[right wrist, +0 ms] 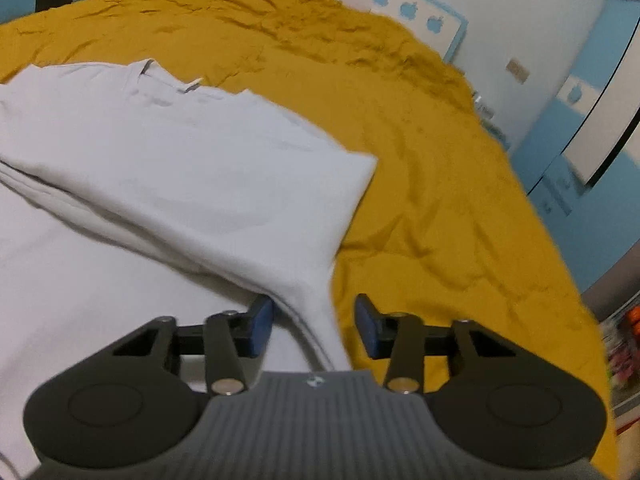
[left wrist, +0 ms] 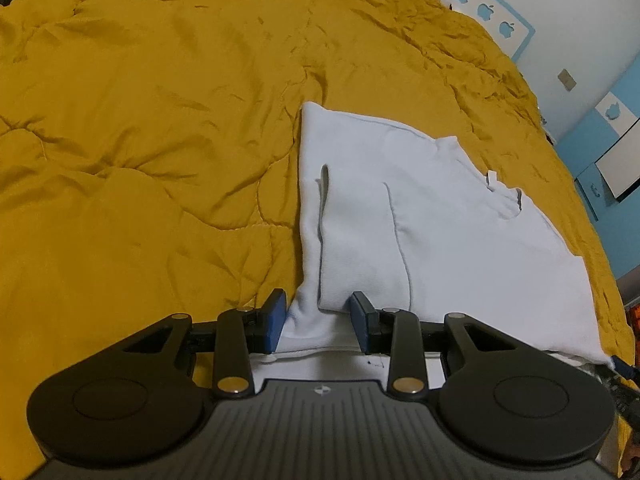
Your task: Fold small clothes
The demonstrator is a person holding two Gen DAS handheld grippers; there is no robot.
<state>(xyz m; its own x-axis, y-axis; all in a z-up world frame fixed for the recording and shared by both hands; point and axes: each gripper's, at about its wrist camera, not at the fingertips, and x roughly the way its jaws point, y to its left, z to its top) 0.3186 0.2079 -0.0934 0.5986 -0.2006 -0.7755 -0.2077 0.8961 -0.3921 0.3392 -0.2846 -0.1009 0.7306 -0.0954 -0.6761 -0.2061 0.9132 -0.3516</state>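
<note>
Lying on: white shirt (left wrist: 420, 216), partly folded, sits centre-right of the left wrist frame on a rumpled mustard quilt (left wrist: 140, 120).
Left gripper (left wrist: 318, 324): its blue pads are pinching a bunched shirt corner at lower centre.
Right gripper (right wrist: 314, 328): jaws are standing apart around a shirt edge (right wrist: 316, 320); contact cannot be told.
Background: blue-and-white wall (right wrist: 520, 8), upper right.

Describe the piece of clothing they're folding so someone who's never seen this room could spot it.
A mustard-yellow quilt covers the bed. On it lies a white T-shirt, partly folded, neckline away from the camera. It is the only garment and the only white thing on the quilt.
</note>
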